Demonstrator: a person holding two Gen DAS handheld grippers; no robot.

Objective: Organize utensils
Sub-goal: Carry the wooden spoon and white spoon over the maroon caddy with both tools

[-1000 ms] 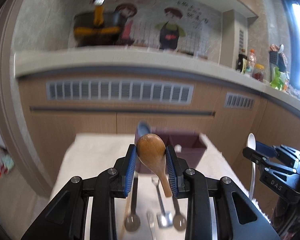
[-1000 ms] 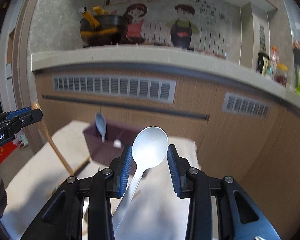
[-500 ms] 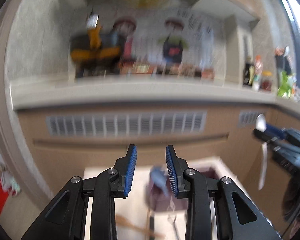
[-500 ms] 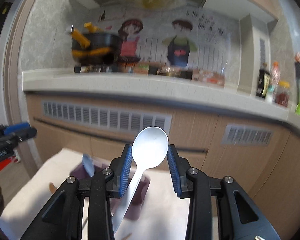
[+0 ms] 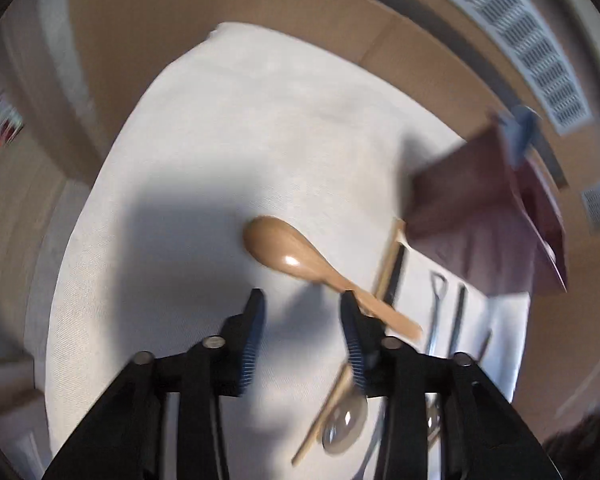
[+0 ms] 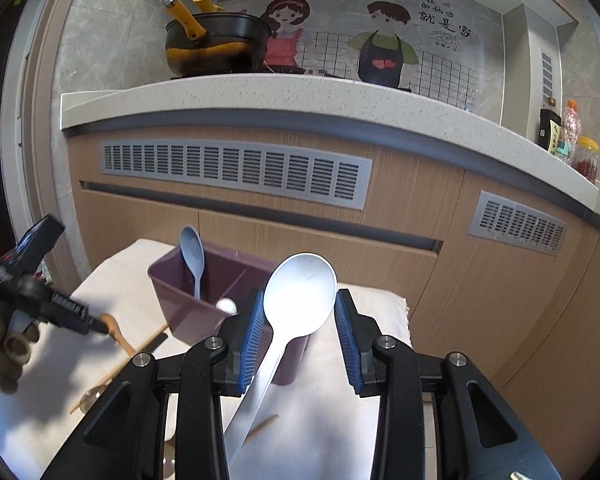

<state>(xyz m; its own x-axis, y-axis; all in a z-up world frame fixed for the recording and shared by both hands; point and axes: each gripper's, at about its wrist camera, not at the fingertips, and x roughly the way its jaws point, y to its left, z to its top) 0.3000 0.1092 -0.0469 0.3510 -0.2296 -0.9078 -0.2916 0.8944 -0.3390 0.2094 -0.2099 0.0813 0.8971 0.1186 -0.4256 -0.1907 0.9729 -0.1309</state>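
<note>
My left gripper (image 5: 302, 300) is open over the white cloth (image 5: 220, 140). The wooden spoon (image 5: 296, 260) lies on the cloth just ahead of it, its handle passing by the right fingertip. My right gripper (image 6: 299, 304) is shut on a pale blue spoon (image 6: 300, 292), bowl up, held above the cloth. The purple utensil box (image 6: 204, 292) stands behind it with a blue spoon (image 6: 192, 252) upright inside. The box also shows in the left wrist view (image 5: 492, 216). The left gripper appears at the left of the right wrist view (image 6: 96, 324).
Metal utensils (image 5: 444, 312), chopsticks (image 5: 388, 264) and a clear spoon (image 5: 344, 424) lie on the cloth beside the box. Wooden cabinets (image 6: 380, 208) and a stone counter (image 6: 300, 96) with a black pot (image 6: 216, 44) stand behind the table.
The wooden spoon left my left gripper and now lies on the cloth. The left gripper swung up, then tipped down over the spoon. The right gripper kept its spoon, nearly still.
</note>
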